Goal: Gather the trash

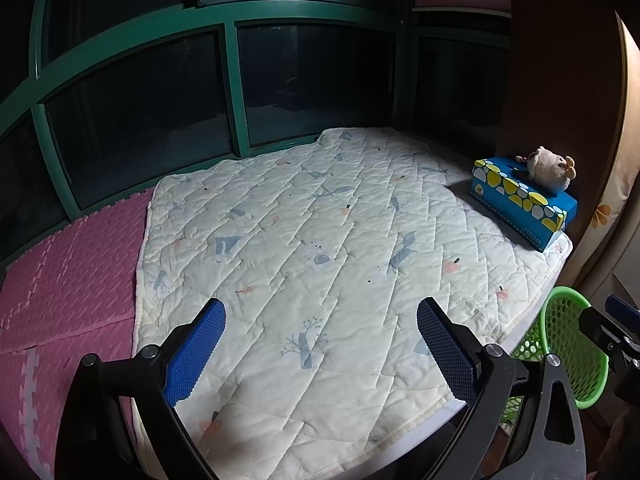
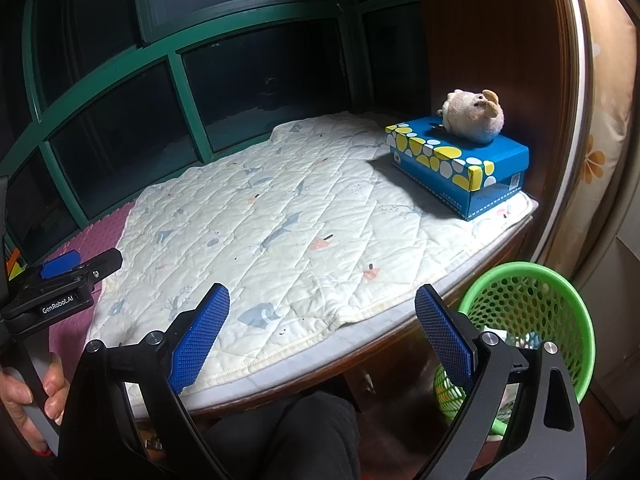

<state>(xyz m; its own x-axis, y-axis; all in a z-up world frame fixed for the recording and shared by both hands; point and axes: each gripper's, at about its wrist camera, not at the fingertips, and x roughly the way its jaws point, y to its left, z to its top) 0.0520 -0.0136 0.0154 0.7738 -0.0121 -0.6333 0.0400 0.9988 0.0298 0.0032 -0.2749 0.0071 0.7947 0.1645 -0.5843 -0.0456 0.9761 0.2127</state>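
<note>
Both hand-held grippers hang empty over the quilted pad [image 1: 320, 240] — left hand-held gripper [image 1: 320, 344] spread wide, right hand-held gripper [image 2: 322, 336] likewise. No loose trash visible on the pad. The green bin [image 2: 532, 308] stands just off its right edge, some scraps inside. Judged: collection near done or paused — next calls for scanning around the tissue box [image 2: 460, 164] and pink mat [image 1: 68, 280].

The quilt [image 1: 320, 248] is matt stitched cloth, lightly rumpled. The mat [image 1: 68, 280] beside it looks like ridged pink foam. The basket [image 2: 532, 312] is glossy green perforated plastic. The tissue box [image 2: 460, 164] is smooth printed card, the toy [image 2: 474, 114] on it fuzzy plush. The window frame [image 1: 236, 88] is possibly painted metal.
</note>
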